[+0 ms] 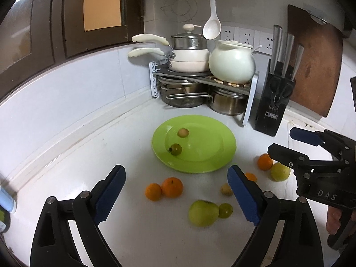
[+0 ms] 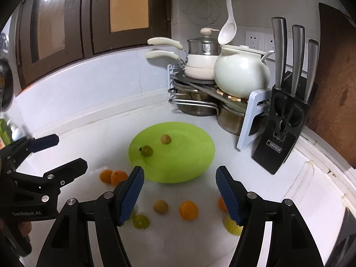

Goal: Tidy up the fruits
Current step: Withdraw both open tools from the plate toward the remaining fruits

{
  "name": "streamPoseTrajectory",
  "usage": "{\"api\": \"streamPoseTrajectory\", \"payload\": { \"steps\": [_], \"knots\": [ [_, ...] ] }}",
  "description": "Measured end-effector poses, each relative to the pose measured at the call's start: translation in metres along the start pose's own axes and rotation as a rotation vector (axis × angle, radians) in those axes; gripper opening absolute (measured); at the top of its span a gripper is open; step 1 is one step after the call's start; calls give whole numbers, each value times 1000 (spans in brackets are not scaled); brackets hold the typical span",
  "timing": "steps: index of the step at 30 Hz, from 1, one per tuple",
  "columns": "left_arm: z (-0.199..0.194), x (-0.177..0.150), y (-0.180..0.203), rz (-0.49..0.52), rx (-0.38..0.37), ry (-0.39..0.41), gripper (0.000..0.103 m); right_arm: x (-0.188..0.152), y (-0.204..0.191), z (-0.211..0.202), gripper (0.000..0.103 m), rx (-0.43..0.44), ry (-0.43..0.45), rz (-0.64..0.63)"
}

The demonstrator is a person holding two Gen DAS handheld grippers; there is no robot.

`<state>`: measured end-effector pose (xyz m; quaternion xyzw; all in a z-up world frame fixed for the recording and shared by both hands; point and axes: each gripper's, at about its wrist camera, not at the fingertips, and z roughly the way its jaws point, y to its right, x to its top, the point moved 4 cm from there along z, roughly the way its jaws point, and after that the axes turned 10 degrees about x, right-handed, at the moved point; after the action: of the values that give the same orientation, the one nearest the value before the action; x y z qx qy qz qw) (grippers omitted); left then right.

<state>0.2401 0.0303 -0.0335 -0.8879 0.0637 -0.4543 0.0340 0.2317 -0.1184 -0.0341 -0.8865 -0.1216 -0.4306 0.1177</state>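
Both the left gripper and right gripper hang spread and empty above the white surface. Two small fruits sit on the green plate; oranges and a green apple lie scattered before it, awaiting collection.

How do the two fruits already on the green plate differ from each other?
The green fruit is darker, olive-green and glossy; the tan fruit is pale beige and matte.
The green fruit lies nearer the cameras, close to the left rim of the plate; the tan fruit lies further back.
The green fruit shows a dark stem end; the tan fruit shows none.
Both are small, round and lie apart, untouched by either gripper.
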Motion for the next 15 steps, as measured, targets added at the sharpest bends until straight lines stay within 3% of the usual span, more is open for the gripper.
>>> {"api": "streamPoseTrajectory", "payload": {
  "steps": [9, 15],
  "knots": [
    [-2, -29, 4, 81, 13, 30, 94, -31, -14, 5, 68, 21, -66, -49],
    [6, -45, 7, 164, -25, 40, 94, -50, -26, 17, 68, 45, -128, -96]
  ]
}}
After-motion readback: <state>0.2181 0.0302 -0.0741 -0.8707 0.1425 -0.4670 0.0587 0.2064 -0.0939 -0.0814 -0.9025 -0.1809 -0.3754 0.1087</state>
